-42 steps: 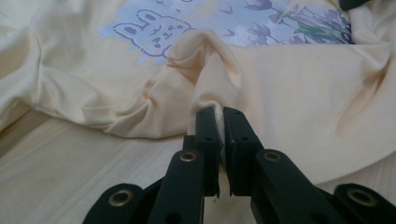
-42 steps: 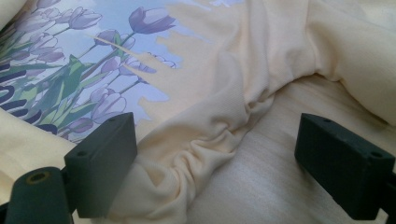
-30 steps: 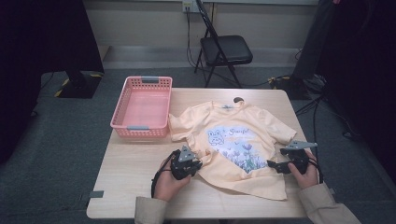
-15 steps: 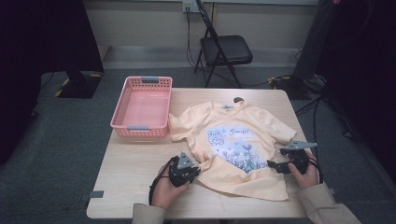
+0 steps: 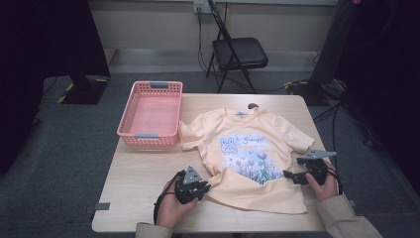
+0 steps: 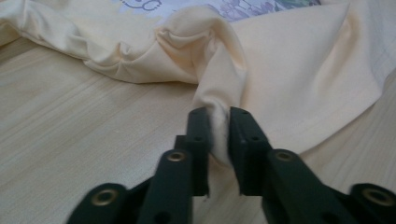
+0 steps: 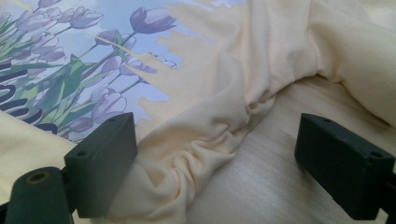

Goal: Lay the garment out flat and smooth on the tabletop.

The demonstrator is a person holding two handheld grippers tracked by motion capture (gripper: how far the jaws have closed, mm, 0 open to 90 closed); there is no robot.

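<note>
Two grippers work at the near edge of a pale wooden table [image 5: 148, 173] standing on grey carpet, a black folding chair [image 5: 240, 54] beyond its far edge. The left gripper [image 5: 194, 184] is clamped on the yellow T-shirt [image 5: 257, 148]'s bunched side hem; the right gripper [image 5: 297, 174] stands apart around gathered fabric. A pink basket [image 5: 151, 114] occupies the far left corner.
</note>
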